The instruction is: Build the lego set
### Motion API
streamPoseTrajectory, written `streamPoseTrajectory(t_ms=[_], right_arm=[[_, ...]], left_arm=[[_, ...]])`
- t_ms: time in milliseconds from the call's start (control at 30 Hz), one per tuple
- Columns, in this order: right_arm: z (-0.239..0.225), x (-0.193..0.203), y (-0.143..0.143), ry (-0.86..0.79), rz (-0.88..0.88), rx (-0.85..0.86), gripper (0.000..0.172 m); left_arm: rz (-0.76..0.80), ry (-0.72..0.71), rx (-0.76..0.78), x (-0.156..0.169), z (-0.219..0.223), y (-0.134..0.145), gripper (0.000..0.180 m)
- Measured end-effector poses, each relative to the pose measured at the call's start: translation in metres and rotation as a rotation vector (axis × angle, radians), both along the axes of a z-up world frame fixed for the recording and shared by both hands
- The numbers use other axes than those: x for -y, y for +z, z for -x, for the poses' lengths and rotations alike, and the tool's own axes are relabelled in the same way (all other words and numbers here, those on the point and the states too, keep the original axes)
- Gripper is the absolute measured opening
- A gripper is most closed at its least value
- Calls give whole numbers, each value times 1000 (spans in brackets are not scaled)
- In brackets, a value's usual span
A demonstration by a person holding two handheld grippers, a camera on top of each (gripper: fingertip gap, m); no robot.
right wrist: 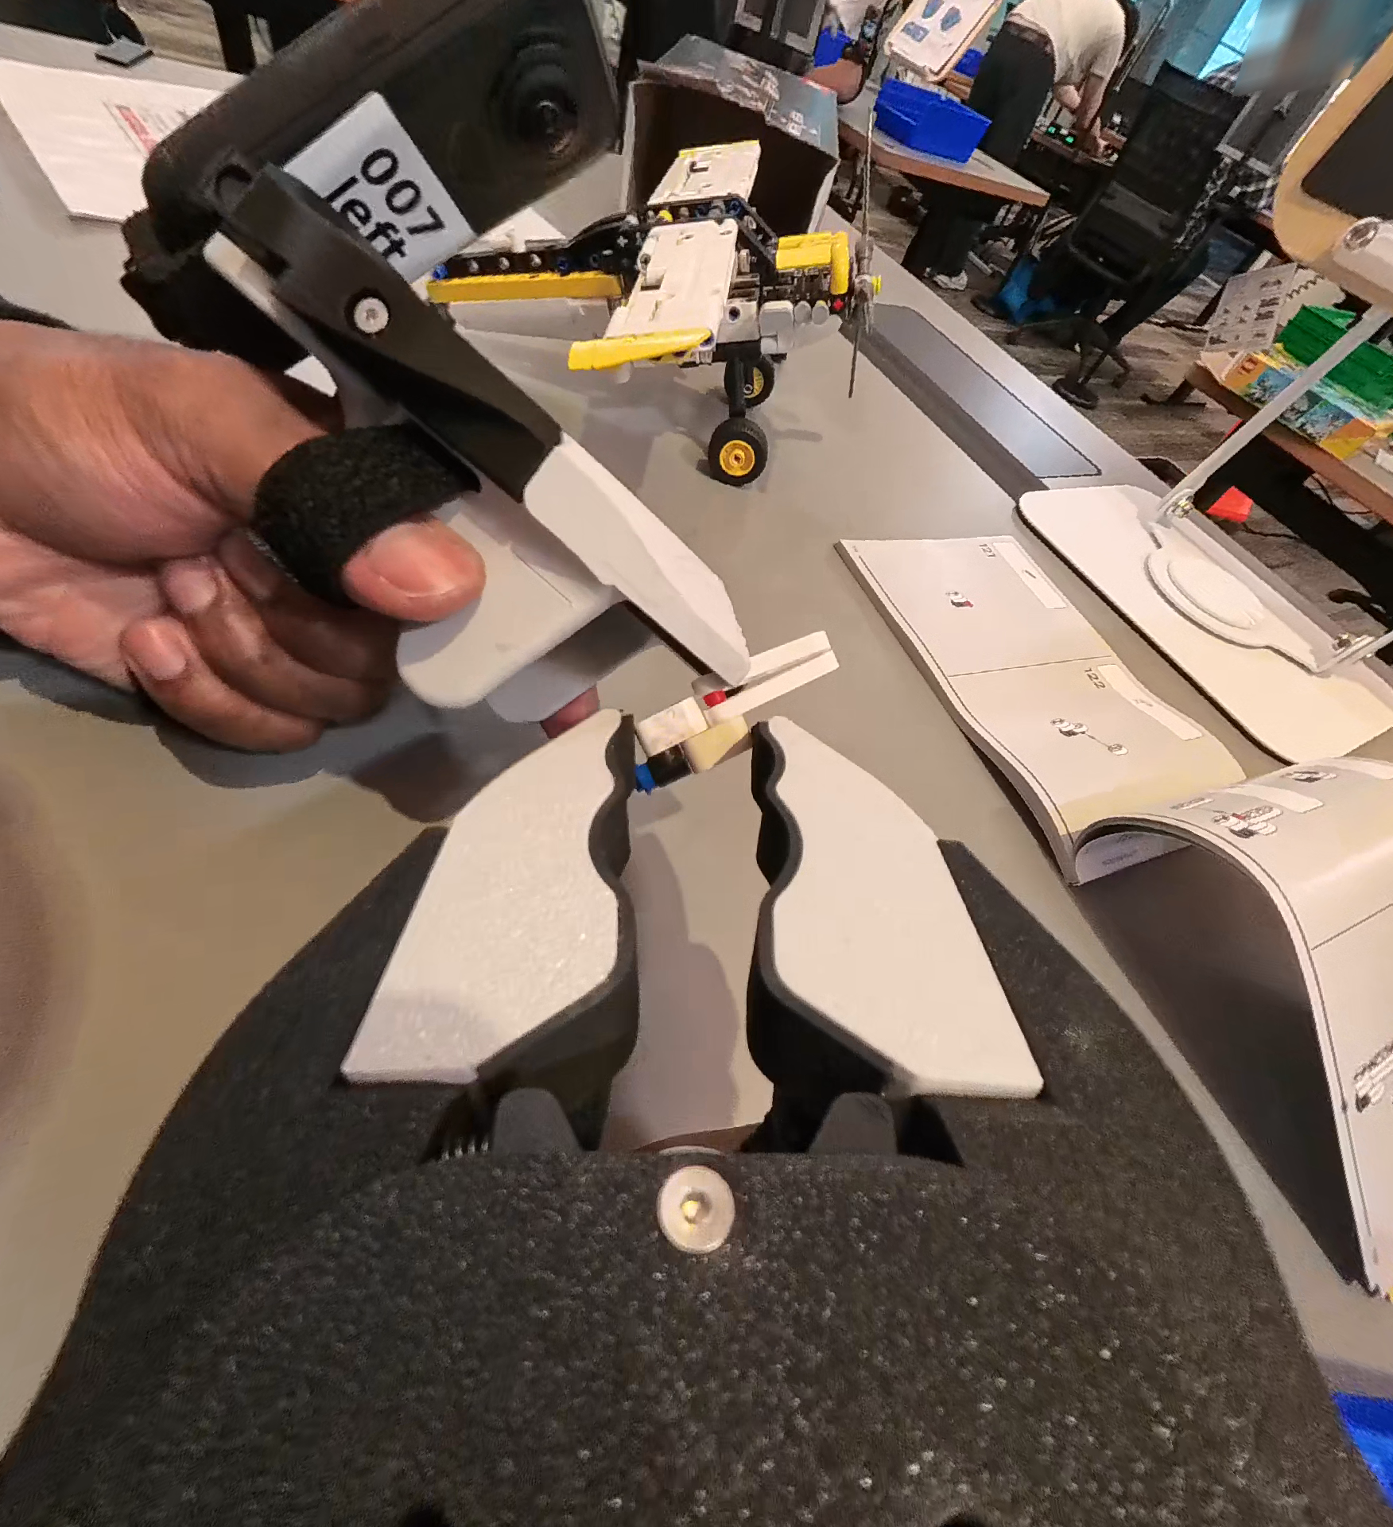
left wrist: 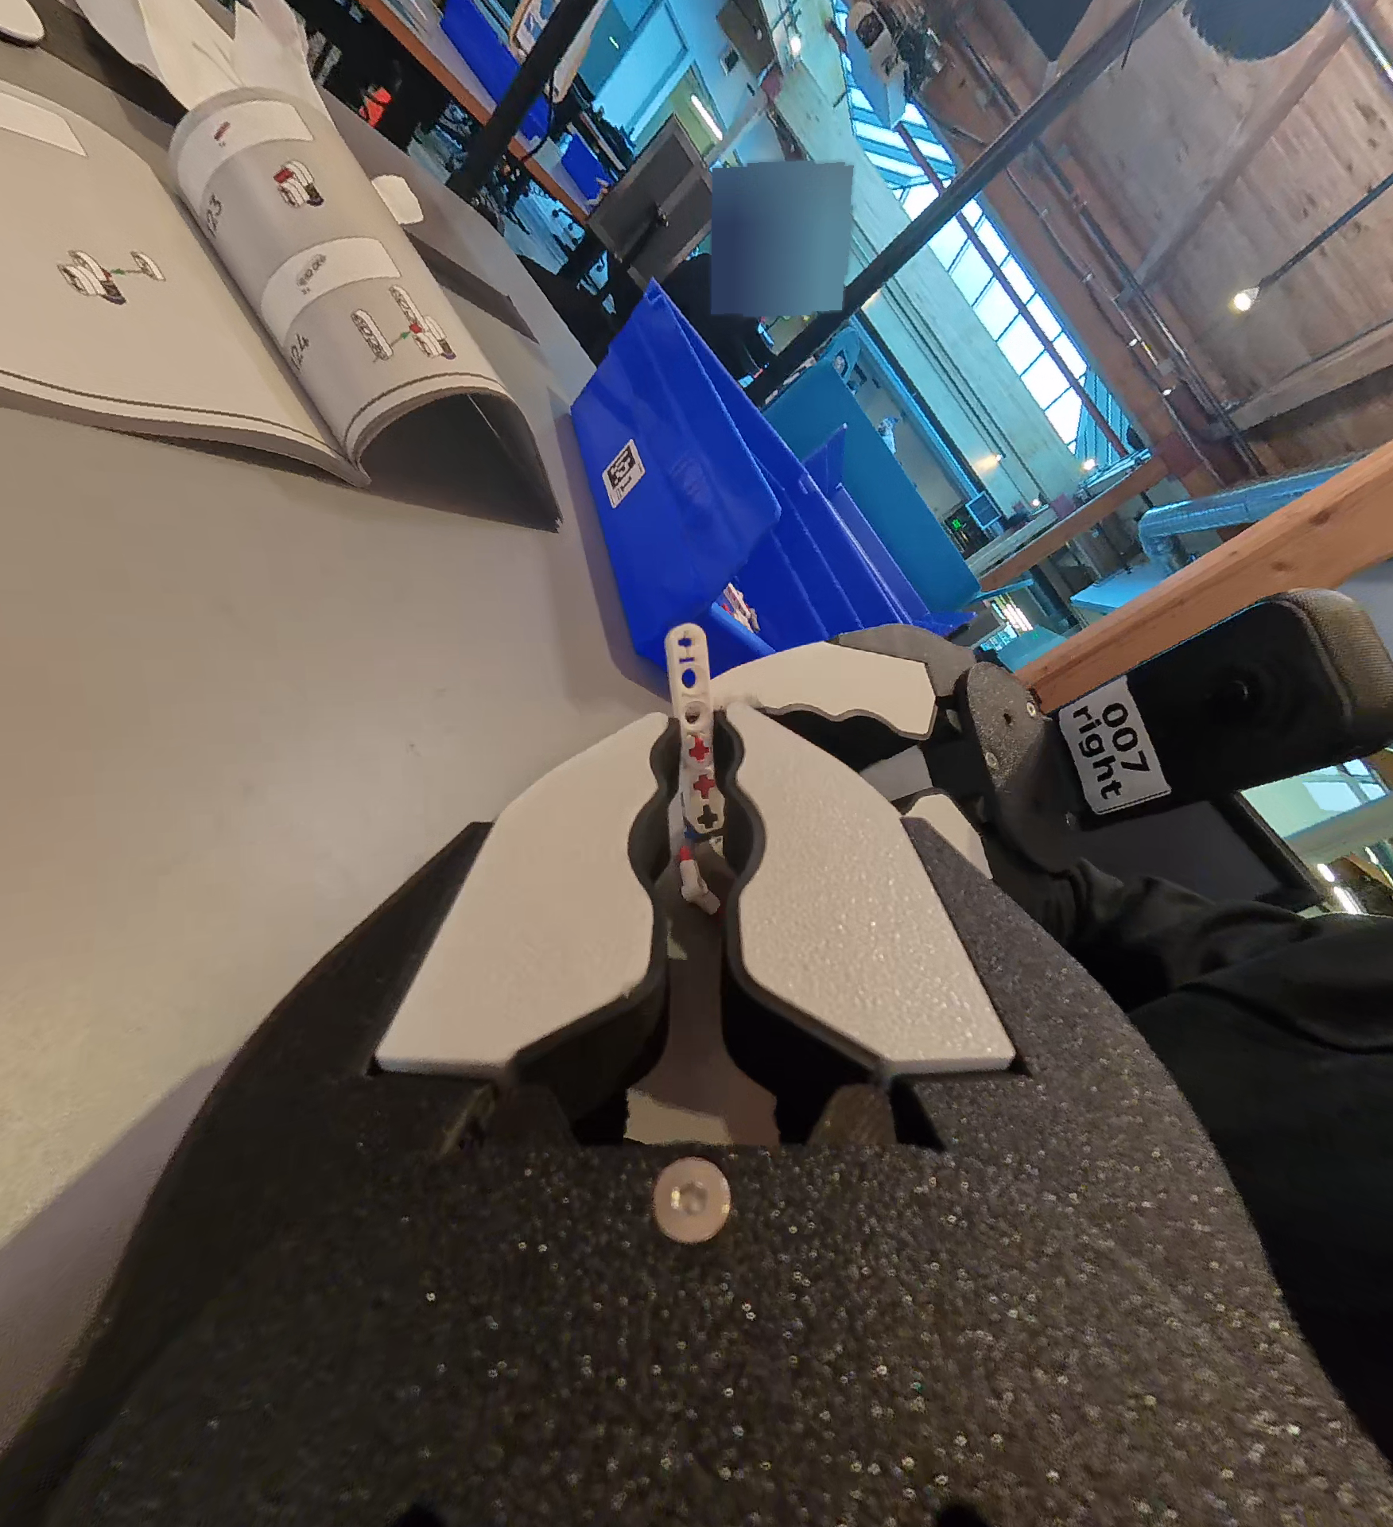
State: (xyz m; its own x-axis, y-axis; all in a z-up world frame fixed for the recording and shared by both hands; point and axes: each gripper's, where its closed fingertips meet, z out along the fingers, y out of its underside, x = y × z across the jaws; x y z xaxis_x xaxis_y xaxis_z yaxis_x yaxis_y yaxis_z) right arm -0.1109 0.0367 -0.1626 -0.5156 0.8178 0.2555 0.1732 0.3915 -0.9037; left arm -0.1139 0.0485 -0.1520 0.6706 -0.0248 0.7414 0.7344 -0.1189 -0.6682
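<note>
Left tool (left wrist: 697, 744): I pinch a thin white beam (left wrist: 689, 673), upright between my pads.
Right tool (right wrist: 689, 748): I clamp the white brick assembly (right wrist: 693, 731) joined to that beam.
Surroundings: above the grey bench (right wrist: 842, 463), beside an open instruction booklet (right wrist: 1032, 686); a toy plane (right wrist: 677, 273) stands well beyond.

- I see a grey table (right wrist: 842, 463) carrying everything here.
- An open instruction booklet (right wrist: 1032, 661) lies flat on it, its right-hand pages curling up off the surface.
- A white-and-yellow brick-built plane (right wrist: 693, 273) stands on its wheels farther back.
- The white flat base of a lamp (right wrist: 1205, 611) sits just beyond the booklet.
- A blue bin (left wrist: 677, 496) rests at the table's edge.
- A white sheet of paper (right wrist: 82, 124) lies at the far left.
</note>
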Motion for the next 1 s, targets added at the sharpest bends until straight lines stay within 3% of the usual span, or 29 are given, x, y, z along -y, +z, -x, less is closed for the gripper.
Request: streamPoseTrajectory(t_ms=[1000], right_arm=[[-1,4,6,-24,22,-32,25]], left_arm=[[3,46,-17,0,-2,-1,8]])
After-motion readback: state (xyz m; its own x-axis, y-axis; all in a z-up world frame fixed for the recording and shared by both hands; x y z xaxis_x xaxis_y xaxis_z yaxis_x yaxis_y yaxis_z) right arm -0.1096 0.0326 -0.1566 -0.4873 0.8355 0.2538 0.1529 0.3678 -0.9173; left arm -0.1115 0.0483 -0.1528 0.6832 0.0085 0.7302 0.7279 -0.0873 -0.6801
